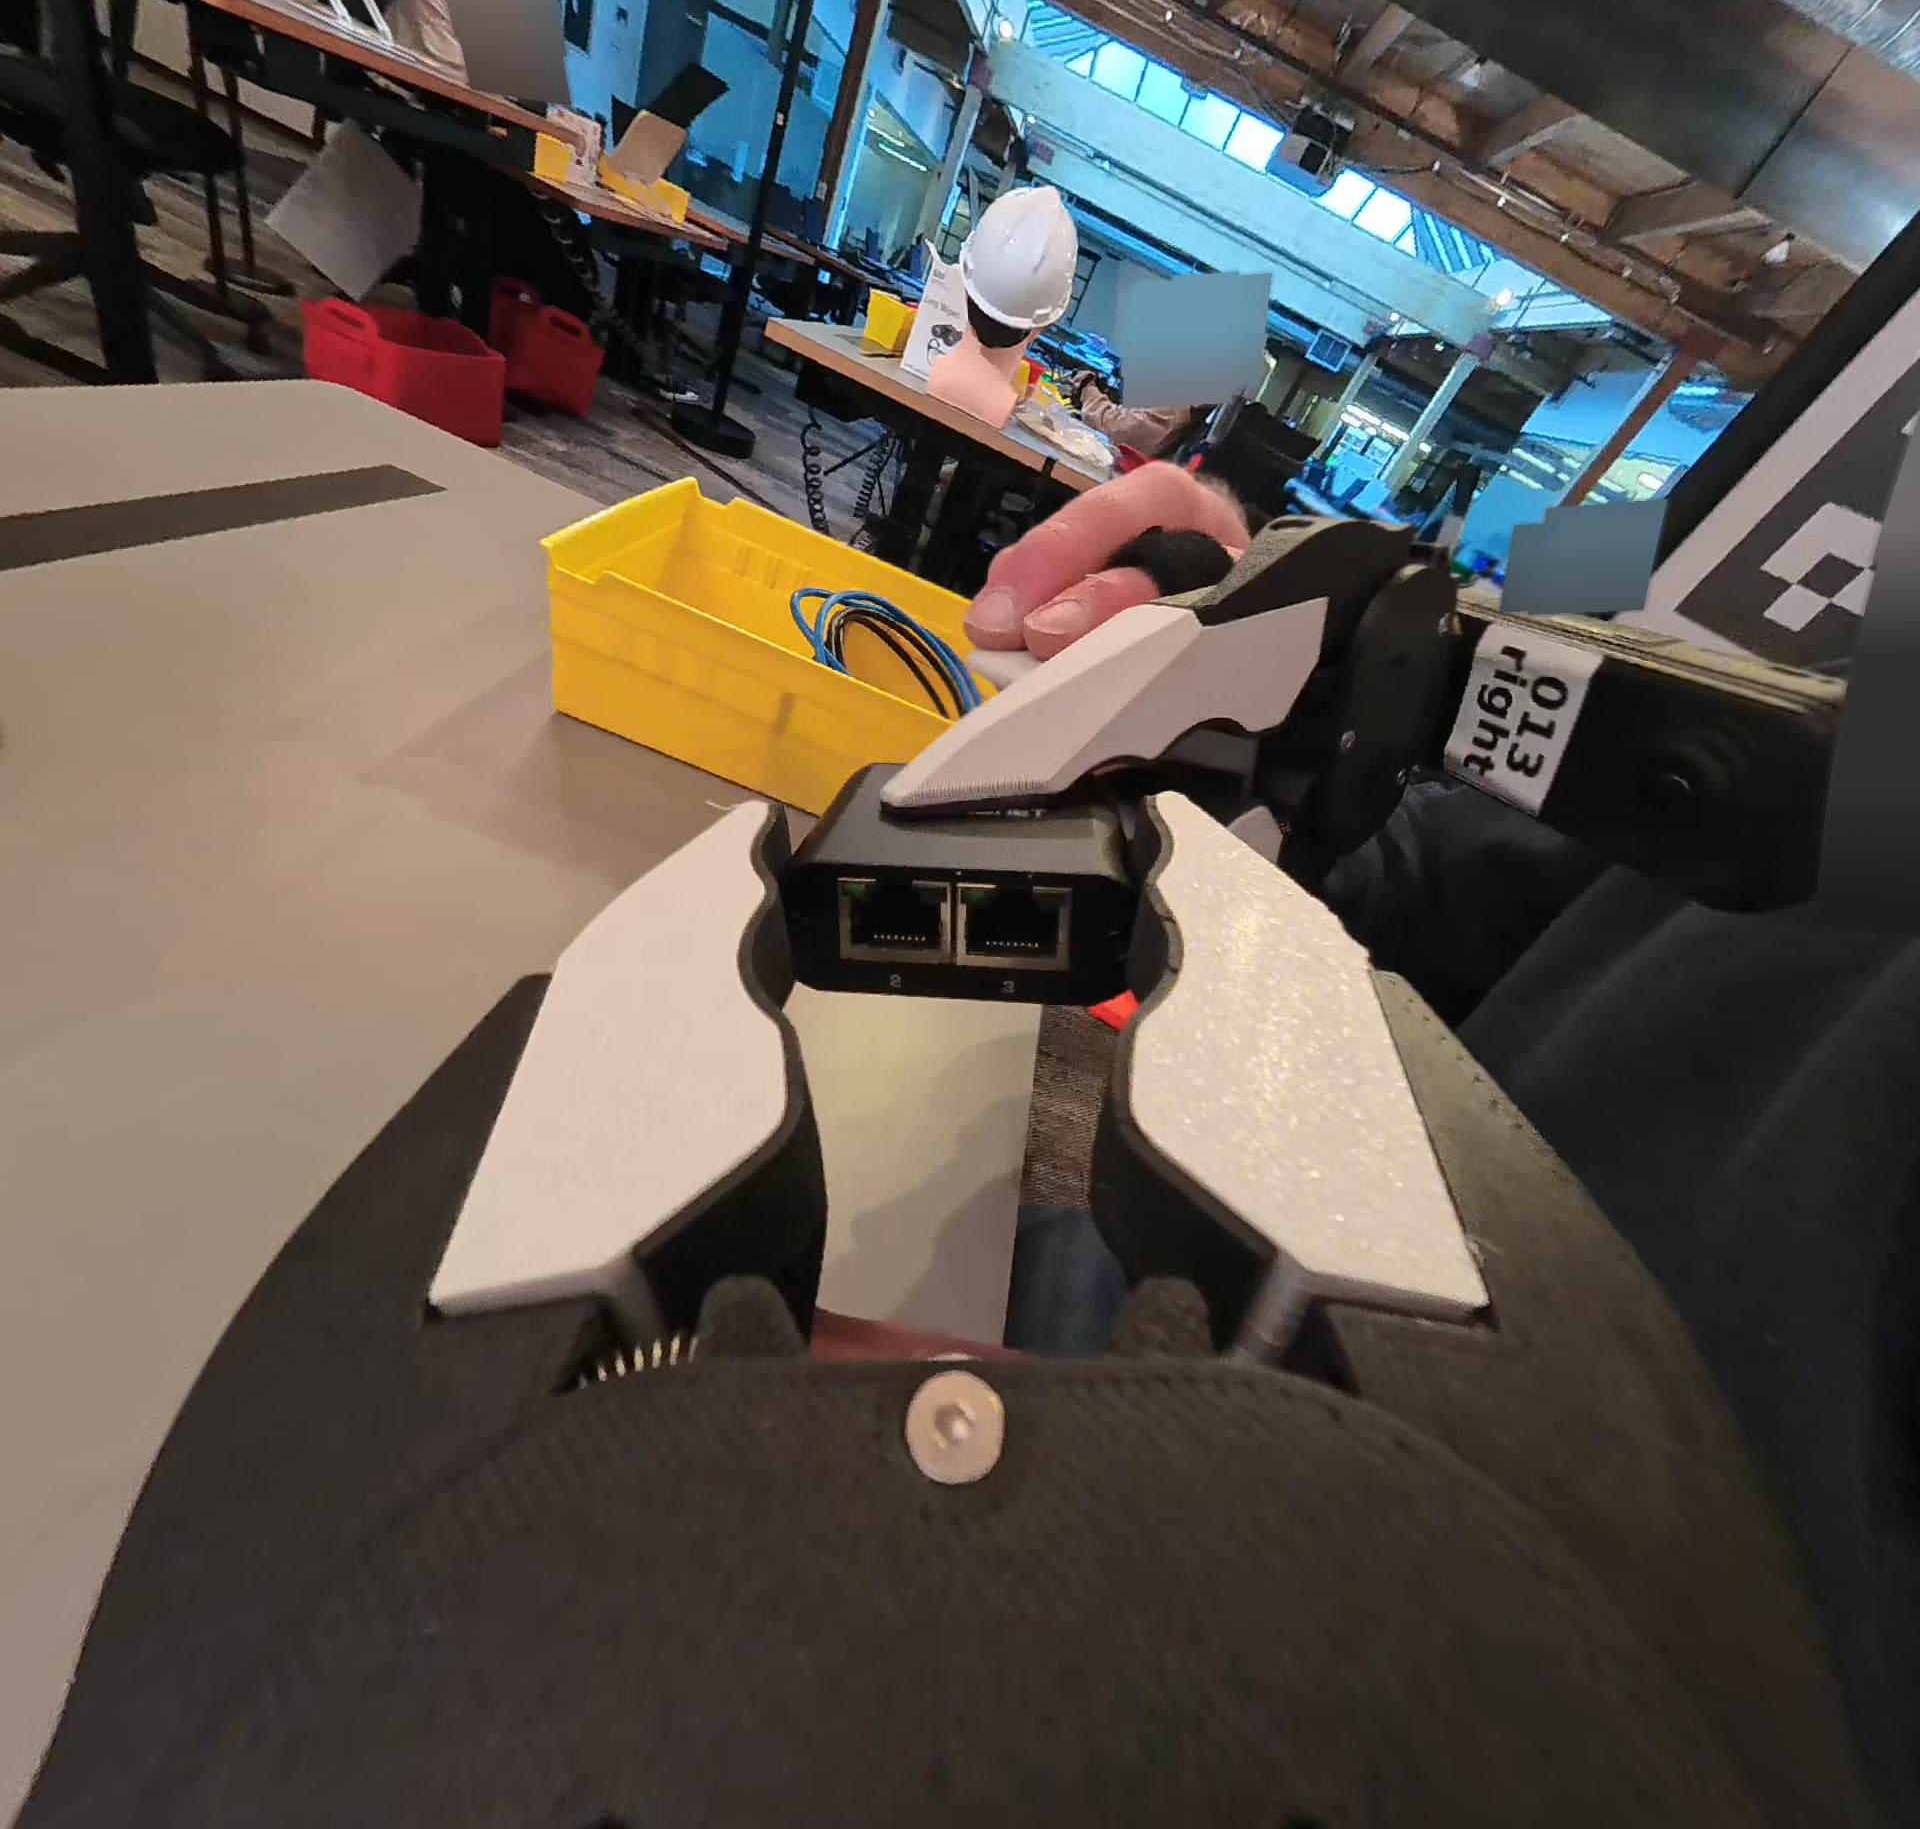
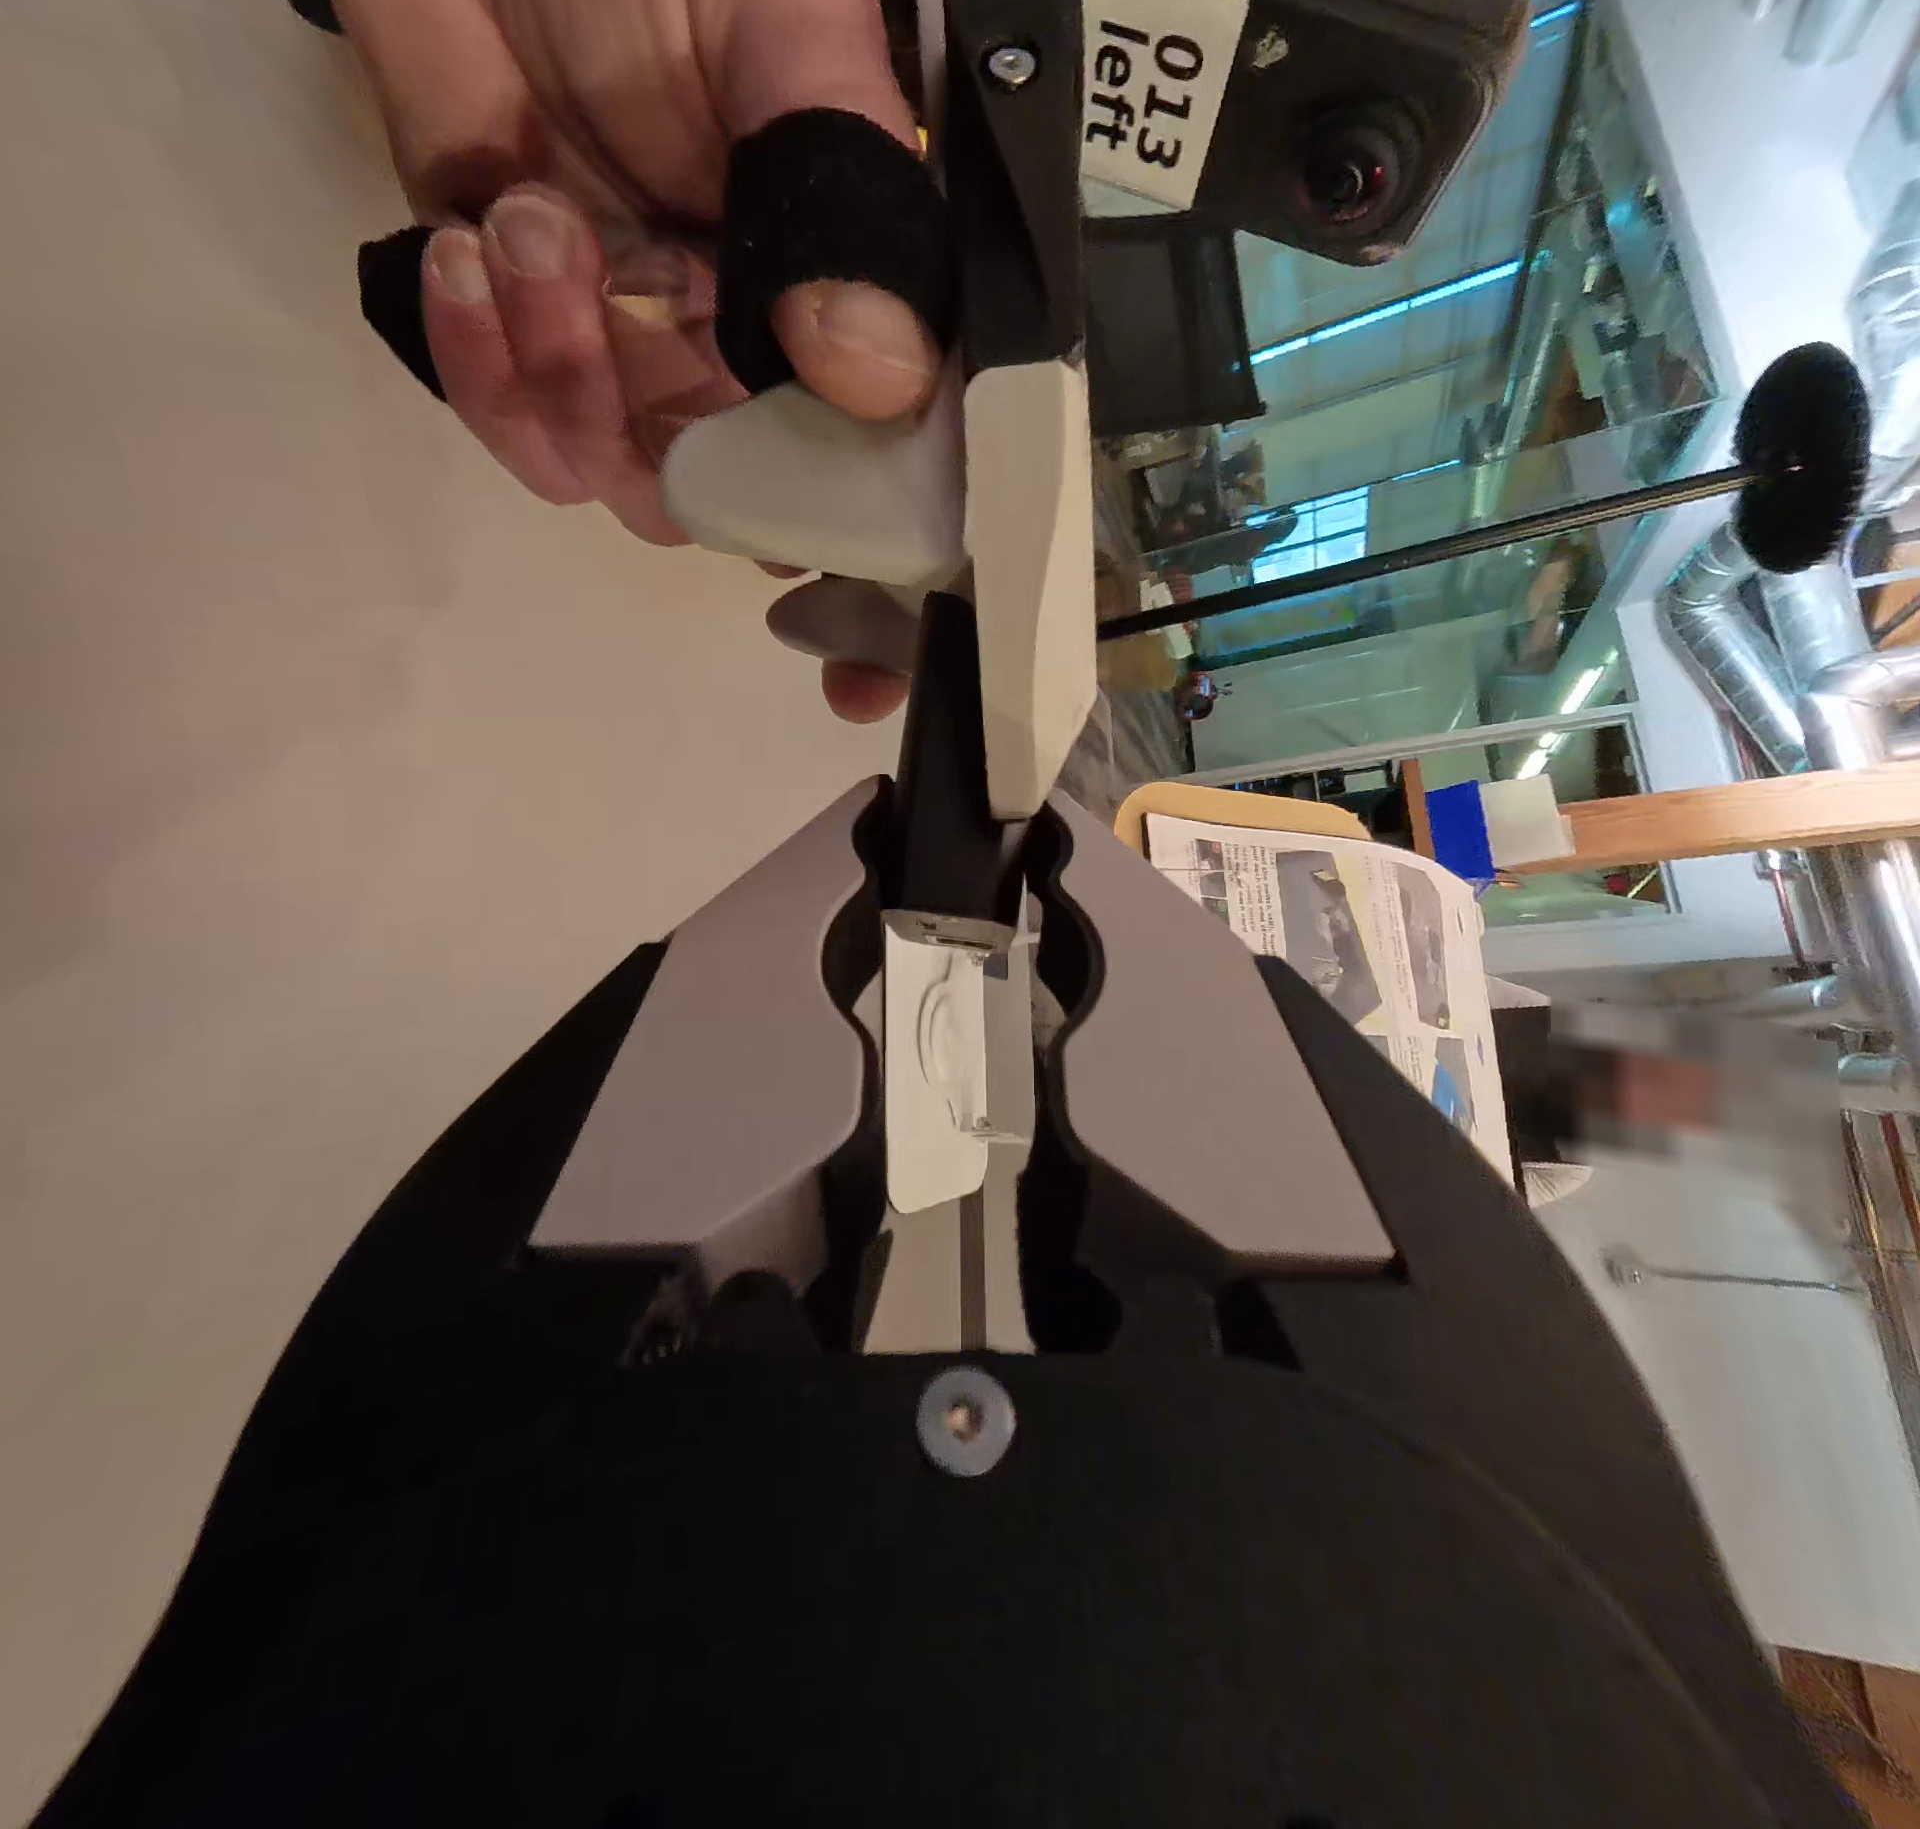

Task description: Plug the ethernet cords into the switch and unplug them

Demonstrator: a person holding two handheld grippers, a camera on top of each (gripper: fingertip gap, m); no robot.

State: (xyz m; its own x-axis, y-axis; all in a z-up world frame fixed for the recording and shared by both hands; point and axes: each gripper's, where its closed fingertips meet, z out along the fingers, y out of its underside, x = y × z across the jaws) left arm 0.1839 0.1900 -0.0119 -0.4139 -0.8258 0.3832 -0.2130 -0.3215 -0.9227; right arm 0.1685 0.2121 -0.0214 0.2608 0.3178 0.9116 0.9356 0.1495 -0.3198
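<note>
A small black switch (image 1: 956,912) is held off the grey table (image 1: 260,740). Two empty ports face the left wrist camera. My left gripper (image 1: 961,844) is shut on its two sides. My right gripper reaches in from the right; its upper finger (image 1: 1039,730) lies flat on the switch's top and its lower finger is hidden. In the right wrist view the switch (image 2: 940,740) shows edge-on between the fingers of my right gripper (image 2: 961,813), which is shut on it. A left gripper finger (image 2: 1029,616) presses its far side. Blue and black ethernet cords (image 1: 883,636) lie coiled in a yellow bin (image 1: 665,636).
The yellow bin stands on the table just behind the switch. A black tape strip (image 1: 208,517) crosses the tabletop at the left. Red bins (image 1: 405,366) sit on the floor beyond. A printed sheet (image 2: 1351,948) lies to the right in the right wrist view. Less than 4 cm separates the two grippers' tips.
</note>
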